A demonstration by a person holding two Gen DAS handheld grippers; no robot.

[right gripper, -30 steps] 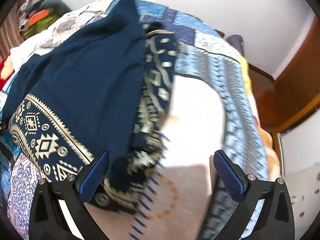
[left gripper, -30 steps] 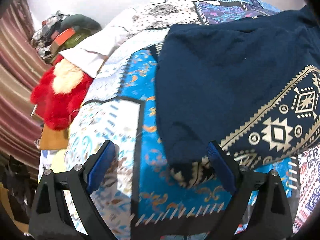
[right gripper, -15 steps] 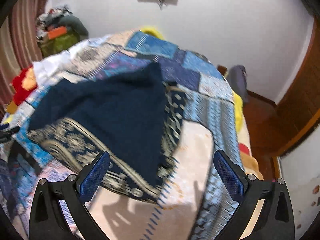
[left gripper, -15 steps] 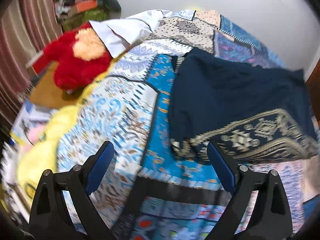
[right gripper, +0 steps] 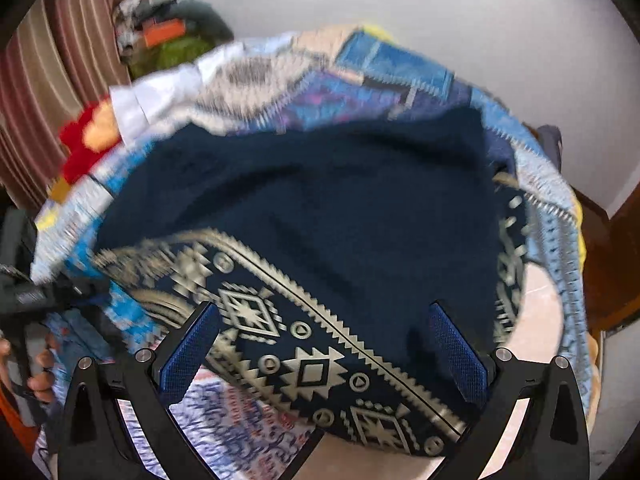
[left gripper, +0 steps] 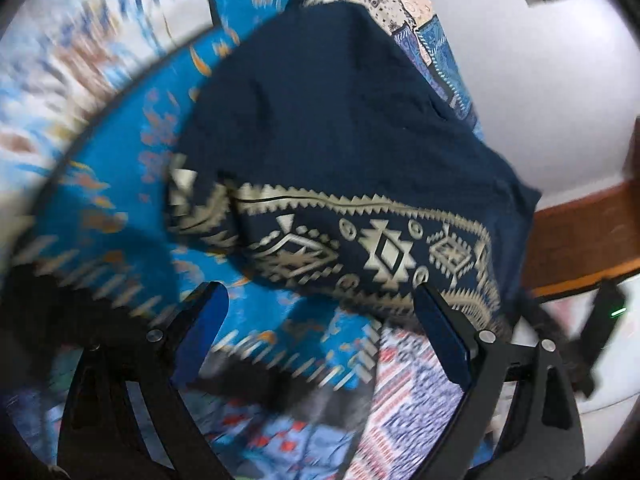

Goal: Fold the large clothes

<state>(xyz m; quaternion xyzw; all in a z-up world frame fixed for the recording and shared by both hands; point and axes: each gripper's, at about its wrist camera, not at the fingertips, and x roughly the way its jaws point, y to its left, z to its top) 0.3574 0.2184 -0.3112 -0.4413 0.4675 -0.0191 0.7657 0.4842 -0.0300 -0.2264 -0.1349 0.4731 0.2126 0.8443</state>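
One navy garment [right gripper: 320,208] with a gold geometric border [right gripper: 312,368] lies spread on the patchwork bedspread [left gripper: 120,152], filling the centre of both wrist views; it looks part-folded, with a border strip doubled over at the right of the right wrist frame. Left gripper [left gripper: 320,344]: jaws wide apart, nothing between them, hovering at the garment's bordered hem near lower centre. Right gripper [right gripper: 320,352]: jaws also spread wide, empty, over the border band in the lower middle. Both views are motion-blurred, so edge positions are rough. Risks, as I judge them: the cloth is limp and layered, so a pinch at the hem may take only the top layer, or catch the bedspread underneath and drag it; uneven lift between the two sides would skew the fold; the right side sits close to the bed edge, so cloth may slide off. Count: one garment, two grippers, one red plush toy [right gripper: 86,140] at the left, one white cloth [right gripper: 160,96] upper left, one clutter pile [right gripper: 168,36] at the top left, one hand [right gripper: 38,376] at the lower left edge.
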